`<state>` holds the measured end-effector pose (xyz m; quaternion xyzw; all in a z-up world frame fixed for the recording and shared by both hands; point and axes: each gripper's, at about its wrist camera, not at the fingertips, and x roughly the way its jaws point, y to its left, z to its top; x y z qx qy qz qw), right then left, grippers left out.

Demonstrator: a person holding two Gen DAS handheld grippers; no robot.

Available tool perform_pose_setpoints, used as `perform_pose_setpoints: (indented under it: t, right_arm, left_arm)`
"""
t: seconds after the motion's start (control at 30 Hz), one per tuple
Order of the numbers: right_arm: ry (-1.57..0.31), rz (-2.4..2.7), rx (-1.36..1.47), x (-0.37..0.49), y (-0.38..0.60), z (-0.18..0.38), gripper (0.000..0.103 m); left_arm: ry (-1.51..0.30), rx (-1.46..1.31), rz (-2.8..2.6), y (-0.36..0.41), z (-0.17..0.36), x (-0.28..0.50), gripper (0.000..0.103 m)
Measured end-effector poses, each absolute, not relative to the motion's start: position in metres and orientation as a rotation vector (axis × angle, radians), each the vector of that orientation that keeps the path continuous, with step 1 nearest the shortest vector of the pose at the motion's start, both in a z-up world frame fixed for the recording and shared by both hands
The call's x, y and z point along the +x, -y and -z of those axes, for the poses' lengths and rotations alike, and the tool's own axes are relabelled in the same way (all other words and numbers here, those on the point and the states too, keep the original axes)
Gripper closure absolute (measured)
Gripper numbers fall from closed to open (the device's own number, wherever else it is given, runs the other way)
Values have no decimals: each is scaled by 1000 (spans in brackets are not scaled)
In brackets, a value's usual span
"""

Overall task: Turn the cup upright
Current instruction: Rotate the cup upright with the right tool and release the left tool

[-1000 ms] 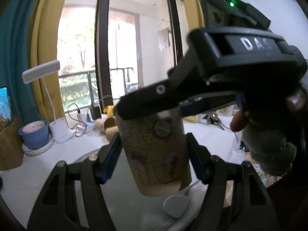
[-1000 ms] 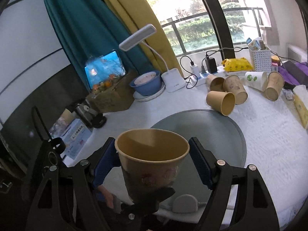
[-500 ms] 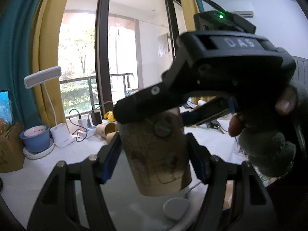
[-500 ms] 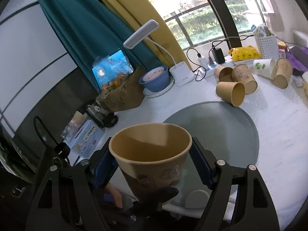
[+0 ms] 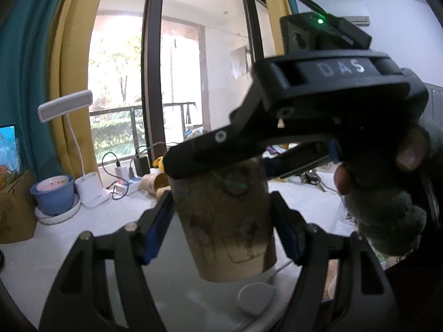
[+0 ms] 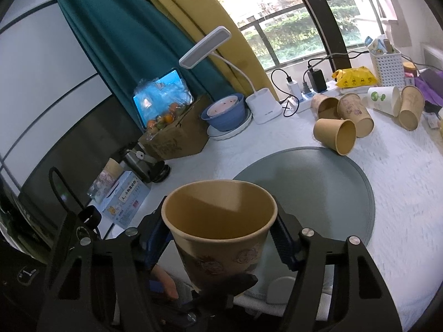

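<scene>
A brown paper cup [image 5: 224, 221] with drawn figures is held upright in the air, mouth up, over the grey round mat [image 6: 332, 182]. My left gripper [image 5: 221, 218] is shut on its lower body. My right gripper [image 6: 221, 238] is shut on its upper part just under the rim; the cup's open mouth [image 6: 218, 213] faces the right wrist camera. In the left wrist view the right gripper's black body crosses above the cup and hides its rim.
Several paper cups [image 6: 340, 135] lie on their sides behind the mat on the white tablecloth. A white desk lamp [image 6: 263, 105], a blue bowl on a plate [image 6: 224, 110], a power strip, a cardboard box [image 6: 177, 135] and a white basket [image 6: 387, 66] stand along the window side.
Both grippers, with the cup between them, have risen and tilted slightly. Both grips look unchanged.
</scene>
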<state>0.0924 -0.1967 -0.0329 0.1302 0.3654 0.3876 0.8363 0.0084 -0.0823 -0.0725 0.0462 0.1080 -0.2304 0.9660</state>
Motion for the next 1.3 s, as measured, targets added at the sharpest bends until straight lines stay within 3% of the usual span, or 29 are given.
perform_pose_setpoints:
  t: [0.2, 0.7, 0.9, 1.3]
  right_arm:
    - [-754, -786, 253, 93, 194, 33, 34]
    - [-505, -543, 51, 106, 182, 50, 35]
    - [-496, -508, -23, 123, 165, 74, 35]
    - [-543, -510, -105, 170, 130, 112, 35]
  left_arm:
    - [-254, 81, 480, 79, 75, 10, 14]
    - [-457, -80, 310, 22, 99, 48, 13]
    - [-573, -183, 195, -13, 115, 79, 13]
    - [-641, -254, 127, -46, 124, 113, 13]
